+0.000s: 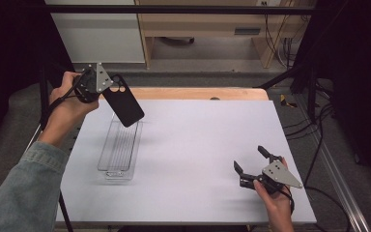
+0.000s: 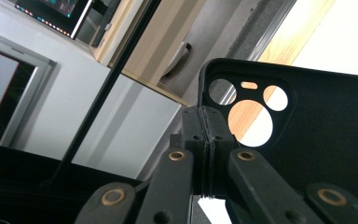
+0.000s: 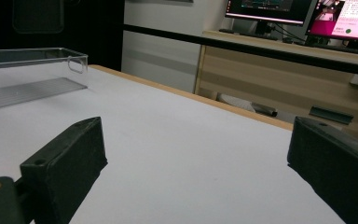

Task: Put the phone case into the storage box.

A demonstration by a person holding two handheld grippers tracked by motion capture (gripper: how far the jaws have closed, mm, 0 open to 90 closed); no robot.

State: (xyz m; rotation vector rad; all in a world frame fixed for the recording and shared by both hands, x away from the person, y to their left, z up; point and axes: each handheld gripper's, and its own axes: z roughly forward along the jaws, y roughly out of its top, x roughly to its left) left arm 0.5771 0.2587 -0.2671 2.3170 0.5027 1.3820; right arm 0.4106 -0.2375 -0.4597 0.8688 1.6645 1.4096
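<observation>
One phone case (image 1: 123,101) pinched in left gripper (image 1: 102,88) above clear tray (image 1: 120,145) at 10 o'clock; right gripper (image 1: 253,163) gaped empty; lowering in likely next

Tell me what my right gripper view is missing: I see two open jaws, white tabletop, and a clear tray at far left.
Observer: The left gripper is clamped on a black phone case, holding it in the air.
Operator: Give its position against the tray.
Observer: The case hangs tilted above the far end of the clear tray, not touching it.
Operator: Report which part is pinched.
Observer: The left gripper view shows the jaws shut on the edge beside the camera cutouts.
</observation>
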